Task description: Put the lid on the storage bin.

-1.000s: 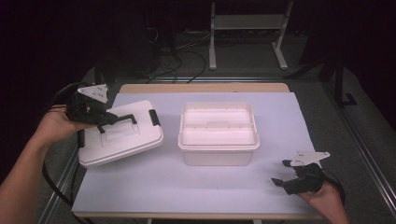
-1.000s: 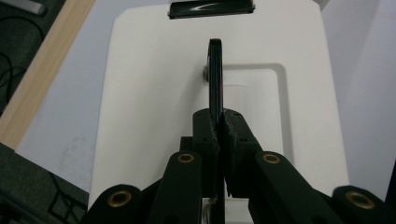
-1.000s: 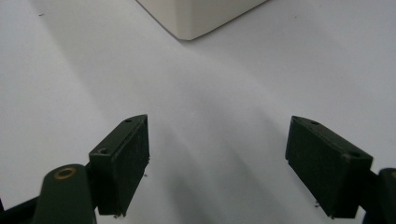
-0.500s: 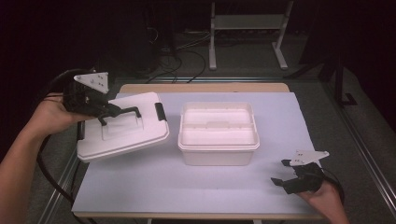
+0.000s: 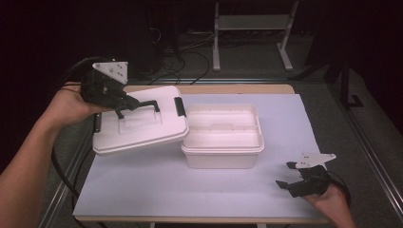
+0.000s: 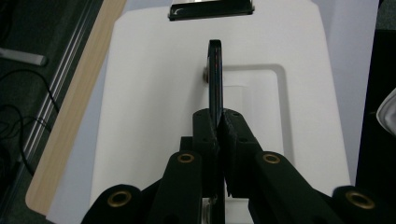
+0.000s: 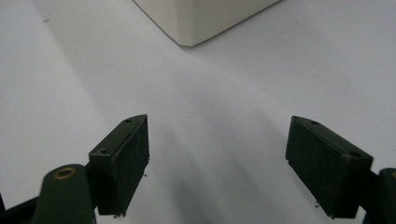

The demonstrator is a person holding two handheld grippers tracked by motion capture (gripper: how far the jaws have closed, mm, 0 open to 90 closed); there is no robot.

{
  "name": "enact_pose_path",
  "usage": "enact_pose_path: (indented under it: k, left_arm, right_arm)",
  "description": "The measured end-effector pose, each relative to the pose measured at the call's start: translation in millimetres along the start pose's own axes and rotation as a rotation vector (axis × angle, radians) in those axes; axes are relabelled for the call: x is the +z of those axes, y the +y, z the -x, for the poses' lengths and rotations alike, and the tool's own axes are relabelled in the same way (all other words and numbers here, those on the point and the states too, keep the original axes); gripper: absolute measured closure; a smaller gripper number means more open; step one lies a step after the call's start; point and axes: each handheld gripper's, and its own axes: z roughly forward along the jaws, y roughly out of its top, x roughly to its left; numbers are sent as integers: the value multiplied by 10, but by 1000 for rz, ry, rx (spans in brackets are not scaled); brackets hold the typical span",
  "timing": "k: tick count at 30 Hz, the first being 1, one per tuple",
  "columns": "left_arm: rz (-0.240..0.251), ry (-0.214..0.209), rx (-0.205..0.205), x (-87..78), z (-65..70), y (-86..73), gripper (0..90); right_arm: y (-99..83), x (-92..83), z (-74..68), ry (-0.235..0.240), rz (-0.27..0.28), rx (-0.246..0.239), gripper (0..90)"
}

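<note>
White table (image 5: 142, 190): left gripper (image 5: 124, 102) clamps lid handle (image 5: 142, 105), lid (image 5: 140, 126) tilted.

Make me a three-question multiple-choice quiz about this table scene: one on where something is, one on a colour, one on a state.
1. Where is the lid?
A. held above the table, left of the box
B. closed on the box
C. on the floor

2. What colour is the lid's handle?
A. white
B. black
C. red

3. How are the right gripper's jaws?
A. clamped on the box
B. clamped on the lid
C. apart, with nothing between them

Answers:
1 A: the left gripper holds the tilted lid up by its handle, its edge overlapping the open box.
2 B: the handle is dark against the white lid.
3 C: the right gripper view shows bare table between the jaws.
</note>
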Motion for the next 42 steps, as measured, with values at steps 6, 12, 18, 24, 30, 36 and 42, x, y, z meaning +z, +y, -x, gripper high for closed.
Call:
enact_pose_path:
  k: [6,12,18,24,30,36,42]
  left_arm:
    - [5,-7,27,53,-10,174,849]
    - [13,-19,41,133,-32,340,848]
    - [16,-35,58,254,-46,515,848]
    - [16,-46,80,352,-44,697,848]
    - [33,-61,90,461,-58,829,848]
    - [45,-77,100,596,-62,943,848]
    - [64,-93,112,698,-76,1091,848]
  right_arm:
    - [-9,-1,-9,2,-1,-3,211]
    - [-32,-28,-2,-4,0,2,212]
    - [-46,-33,-3,-5,0,-1,212]
    - [-52,-58,-3,-4,10,5,212]
    - [-66,-55,5,-3,8,4,211]
    - [-78,-64,0,-3,8,6,211]
    - [-101,-79,-3,-6,6,12,211]
